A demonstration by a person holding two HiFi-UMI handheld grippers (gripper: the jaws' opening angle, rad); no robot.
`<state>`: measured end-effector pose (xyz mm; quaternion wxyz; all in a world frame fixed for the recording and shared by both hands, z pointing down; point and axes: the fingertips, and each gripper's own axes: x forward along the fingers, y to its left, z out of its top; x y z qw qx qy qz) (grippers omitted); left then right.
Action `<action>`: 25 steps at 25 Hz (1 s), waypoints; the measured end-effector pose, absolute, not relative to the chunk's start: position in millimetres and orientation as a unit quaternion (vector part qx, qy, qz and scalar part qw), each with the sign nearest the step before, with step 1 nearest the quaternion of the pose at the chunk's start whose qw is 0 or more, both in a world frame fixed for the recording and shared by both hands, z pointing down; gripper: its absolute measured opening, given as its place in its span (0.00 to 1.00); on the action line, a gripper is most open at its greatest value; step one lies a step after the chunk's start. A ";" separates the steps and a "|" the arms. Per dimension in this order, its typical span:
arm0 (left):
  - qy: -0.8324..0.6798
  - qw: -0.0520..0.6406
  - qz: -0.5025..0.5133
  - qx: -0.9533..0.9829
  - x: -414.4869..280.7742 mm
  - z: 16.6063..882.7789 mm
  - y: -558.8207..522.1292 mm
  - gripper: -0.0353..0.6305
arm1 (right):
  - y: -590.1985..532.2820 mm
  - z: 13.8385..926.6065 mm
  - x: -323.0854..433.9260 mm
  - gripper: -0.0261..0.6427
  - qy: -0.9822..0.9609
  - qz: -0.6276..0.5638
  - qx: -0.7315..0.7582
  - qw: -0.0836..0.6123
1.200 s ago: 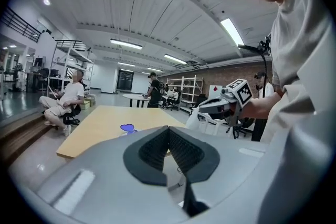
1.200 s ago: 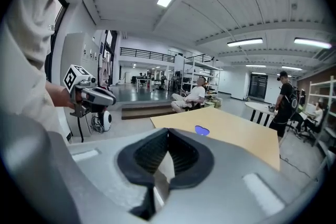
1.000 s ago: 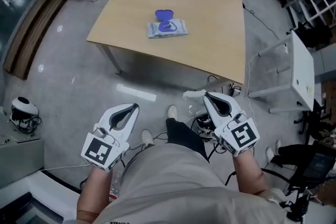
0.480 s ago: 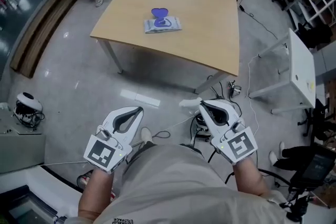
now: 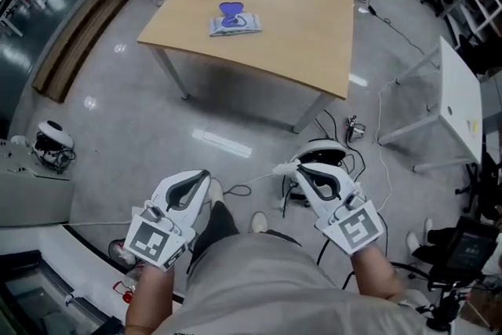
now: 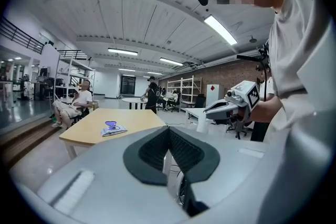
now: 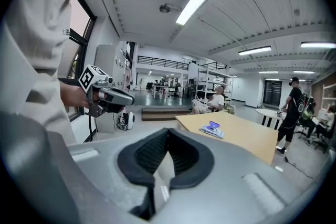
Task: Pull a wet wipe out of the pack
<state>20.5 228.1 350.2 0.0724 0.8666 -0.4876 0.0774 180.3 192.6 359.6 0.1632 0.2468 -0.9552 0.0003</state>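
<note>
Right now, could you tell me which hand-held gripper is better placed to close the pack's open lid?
Left, probably. The left hand-held gripper is shut and empty, while the right hand-held gripper is clamped on a white wipe. The pack lies far from both, on the table ahead.

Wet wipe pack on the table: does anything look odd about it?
Nothing damaged or spilled. Its purple lid stands flipped open, and the pack lies flat on the table.

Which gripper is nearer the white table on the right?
Right. The right gripper, shut on a wet wipe, hangs on the white table's side of the person; the left gripper hangs on the far side, away from it.
</note>
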 end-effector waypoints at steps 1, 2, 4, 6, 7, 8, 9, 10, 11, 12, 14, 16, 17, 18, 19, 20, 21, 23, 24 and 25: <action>-0.491 0.076 0.079 0.864 29.1 353.5 237.1 0.06 | 199.2 363.5 188.4 0.04 -0.957 0.003 0.243 0.162; -0.493 0.079 0.082 0.863 37.7 357.7 245.1 0.06 | 205.3 368.0 196.4 0.04 -0.958 0.004 0.240 0.160; -0.493 0.081 0.090 0.862 52.5 364.9 260.2 0.06 | 217.6 374.0 209.5 0.04 -0.959 0.003 0.235 0.155; -0.491 0.081 0.100 0.862 61.0 362.6 272.7 0.06 | 229.9 368.8 217.1 0.04 -0.961 0.001 0.235 0.147; -0.489 0.081 0.104 0.863 63.8 357.9 277.3 0.06 | 235.5 362.7 219.8 0.04 -0.961 0.001 0.236 0.142; -0.486 0.079 0.106 0.864 66.7 352.3 280.8 0.06 | 240.5 356.3 222.6 0.04 -0.961 0.001 0.238 0.139; -0.482 0.077 0.106 0.866 70.1 346.6 283.8 0.06 | 245.3 350.5 225.4 0.04 -0.961 0.000 0.241 0.138; -0.477 0.075 0.105 0.869 73.9 341.8 286.7 0.06 | 250.2 345.8 227.8 0.04 -0.960 -0.002 0.244 0.137; -0.471 0.072 0.103 0.873 77.9 338.0 290.2 0.06 | 255.7 342.7 229.5 0.04 -0.959 -0.003 0.246 0.138; -0.465 0.069 0.102 0.877 81.4 335.5 294.2 0.06 | 261.6 341.0 230.3 0.04 -0.958 -0.004 0.249 0.140; -0.454 0.062 0.099 0.883 85.0 333.8 304.0 0.06 | 274.2 340.4 228.2 0.04 -0.957 -0.005 0.251 0.143; -0.448 0.059 0.095 0.887 83.3 334.4 315.7 0.06 | 287.3 340.6 221.6 0.04 -0.957 -0.005 0.251 0.143; -0.446 0.058 0.092 0.888 80.7 334.5 321.9 0.06 | 294.4 340.2 217.1 0.04 -0.958 -0.005 0.250 0.142; -0.445 0.057 0.090 0.889 76.9 334.3 328.2 0.06 | 301.6 339.4 212.2 0.04 -0.958 -0.005 0.249 0.142; -0.445 0.058 0.089 0.889 72.2 334.4 334.6 0.06 | 308.9 338.8 207.0 0.04 -0.958 -0.006 0.248 0.144; -0.446 0.061 0.087 0.889 67.0 335.4 341.1 0.06 | 316.0 338.8 202.0 0.04 -0.958 -0.006 0.246 0.148; -0.447 0.066 0.086 0.888 61.9 337.4 347.6 0.06 | 322.5 339.7 197.6 0.04 -0.958 -0.005 0.244 0.153; -0.447 0.073 0.084 0.888 53.5 343.6 359.5 0.06 | 334.5 344.3 190.7 0.04 -0.956 0.002 0.245 0.162; -0.446 0.073 0.084 0.888 49.4 346.7 364.6 0.06 | 340.1 348.0 187.3 0.04 -0.954 0.007 0.247 0.168; -0.447 0.073 0.084 0.888 44.2 348.9 369.3 0.06 | 345.1 351.6 182.8 0.04 -0.953 0.010 0.247 0.173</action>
